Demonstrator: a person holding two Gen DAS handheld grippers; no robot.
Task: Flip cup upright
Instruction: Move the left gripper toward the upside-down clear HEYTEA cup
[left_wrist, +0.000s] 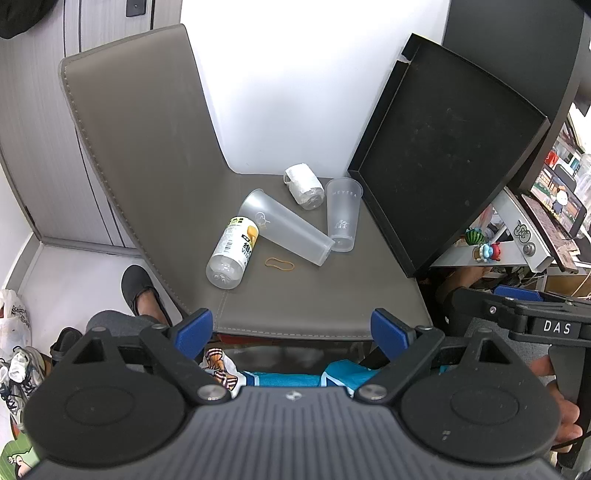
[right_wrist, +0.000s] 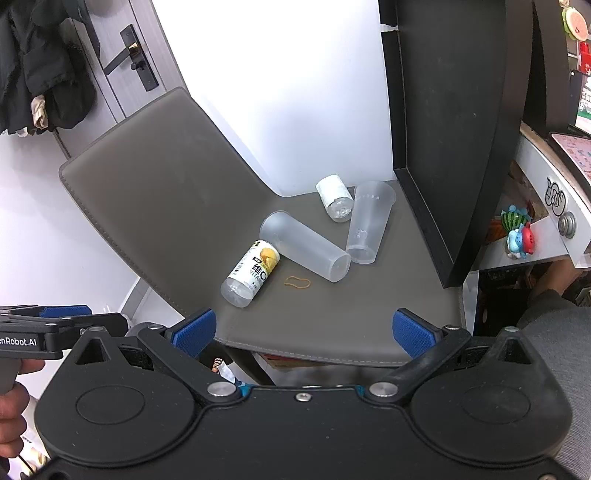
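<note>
A tall frosted plastic cup (left_wrist: 286, 227) (right_wrist: 304, 245) lies on its side on the grey chair seat (left_wrist: 325, 295) (right_wrist: 332, 325), its base against a smaller frosted cup (left_wrist: 342, 214) (right_wrist: 369, 221) that stands upright. My left gripper (left_wrist: 291, 328) is open and empty, held back over the seat's front edge. My right gripper (right_wrist: 304, 330) is open and empty, also at the front edge. Each gripper shows in the other's view: the right one in the left wrist view (left_wrist: 532, 314), the left one in the right wrist view (right_wrist: 55, 321).
A labelled bottle (left_wrist: 232, 253) (right_wrist: 251, 273) lies against the fallen cup's mouth end. A white-wrapped bottle (left_wrist: 304, 184) (right_wrist: 334, 201) lies behind. A rubber band (left_wrist: 279, 263) (right_wrist: 297, 282) lies on the seat. A black tray (left_wrist: 443, 155) (right_wrist: 443, 147) leans at the right.
</note>
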